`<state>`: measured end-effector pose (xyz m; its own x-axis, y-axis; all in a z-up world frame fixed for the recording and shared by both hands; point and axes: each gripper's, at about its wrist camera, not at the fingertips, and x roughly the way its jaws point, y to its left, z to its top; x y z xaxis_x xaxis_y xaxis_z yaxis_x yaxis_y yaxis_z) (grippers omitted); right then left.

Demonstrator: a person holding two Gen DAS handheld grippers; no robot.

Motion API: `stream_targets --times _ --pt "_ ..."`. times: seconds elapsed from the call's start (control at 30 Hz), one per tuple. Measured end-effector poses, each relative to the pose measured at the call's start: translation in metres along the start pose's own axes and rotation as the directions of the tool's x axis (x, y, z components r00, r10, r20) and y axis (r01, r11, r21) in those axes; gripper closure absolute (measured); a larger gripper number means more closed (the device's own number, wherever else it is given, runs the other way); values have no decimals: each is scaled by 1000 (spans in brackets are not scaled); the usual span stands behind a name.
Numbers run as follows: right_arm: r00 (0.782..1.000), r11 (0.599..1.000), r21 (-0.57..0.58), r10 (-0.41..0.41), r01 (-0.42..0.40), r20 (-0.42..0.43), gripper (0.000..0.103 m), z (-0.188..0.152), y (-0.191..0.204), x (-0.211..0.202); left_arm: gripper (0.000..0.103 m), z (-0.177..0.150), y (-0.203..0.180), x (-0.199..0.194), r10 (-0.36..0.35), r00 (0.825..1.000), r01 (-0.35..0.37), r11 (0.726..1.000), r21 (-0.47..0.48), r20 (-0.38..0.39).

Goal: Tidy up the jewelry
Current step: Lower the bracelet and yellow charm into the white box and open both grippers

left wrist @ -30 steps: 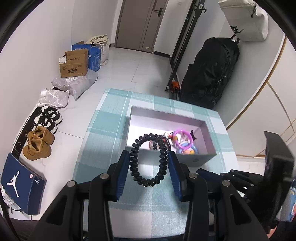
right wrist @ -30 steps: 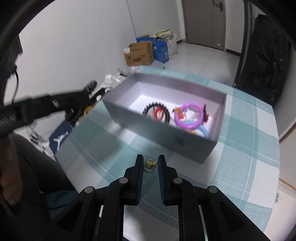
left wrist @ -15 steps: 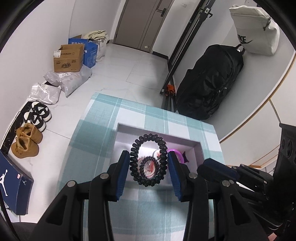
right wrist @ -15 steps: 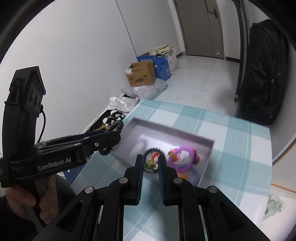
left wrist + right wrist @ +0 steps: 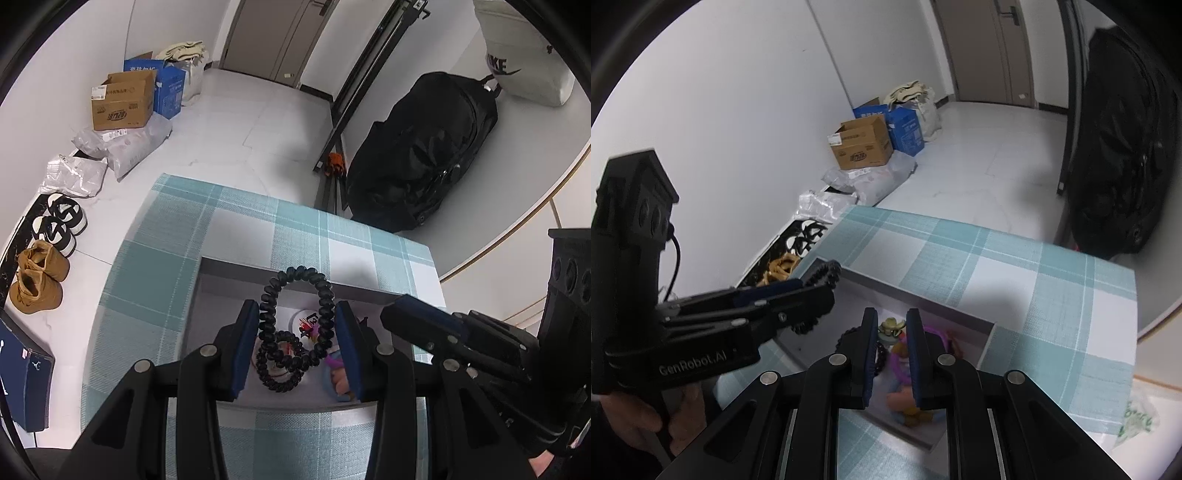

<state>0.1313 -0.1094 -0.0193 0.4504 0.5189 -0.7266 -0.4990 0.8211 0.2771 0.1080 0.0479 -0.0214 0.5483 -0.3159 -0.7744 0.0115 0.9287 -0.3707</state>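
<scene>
The left gripper (image 5: pixel 297 325) is pinching a black bumpy ring (image 5: pixel 295 328) between its two blue fingers (image 5: pixel 245 343). The ring is looking like a coiled band, standing up in the grip, and each finger is pressing on one side of it. It is hanging right over the open grey box (image 5: pixel 236 271) on the checked cloth (image 5: pixel 155 258).

The right gripper (image 5: pixel 892 328) is holding its fingers (image 5: pixel 868 347) close together, pinching a tiny yellowish charm (image 5: pixel 892 326) at the tips. It is also hovering over the box (image 5: pixel 955 319).

Down inside the box, other things are already lying in a pile: a purple ring (image 5: pixel 936 338), another black bumpy band (image 5: pixel 280 373) and some bright little bits. I cannot tell what each small bit is.

The black ring is probably light and squishy. It is bending a little where the fingers are squeezing it, so it may spring back and bounce when let go. Holding it by its two sides, as now, is looking like a good way. It is not likely to break.

The little charm is likely hard, very light and easy to lose. It is best held right at the fingertips, gently, so it is not popping out sideways. Both things seem ready to be dropped low into the box, so they are not bouncing out onto the cloth.
</scene>
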Motion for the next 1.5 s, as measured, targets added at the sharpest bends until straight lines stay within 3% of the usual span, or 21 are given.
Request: stream_targets --times 0.4,0.73,0.9,0.97,1.17,1.5 --pt "999 996 84 37 -34 -36 88 2 -20 16 67 1 -4 20 4 998 -5 1000 -11 -67" --pt "997 993 110 41 -33 -70 87 -2 -24 24 66 -1 -5 20 20 998 -20 1000 4 -59" --pt "997 992 116 51 -45 -55 86 -1 -24 22 58 -1 -6 19 3 997 -3 1000 5 -74" --pt "998 994 100 49 -45 -39 82 -1 -22 21 55 -1 -5 17 11 998 -10 1000 7 -67" --pt "999 993 106 47 -47 6 57 -1 -24 10 42 -2 -1 2 1 1000 -1 1000 -5 -19" --pt "996 999 48 1 -5 84 29 -10 -9 -11 41 -7 -6 -20 60 996 -63 997 46 73"
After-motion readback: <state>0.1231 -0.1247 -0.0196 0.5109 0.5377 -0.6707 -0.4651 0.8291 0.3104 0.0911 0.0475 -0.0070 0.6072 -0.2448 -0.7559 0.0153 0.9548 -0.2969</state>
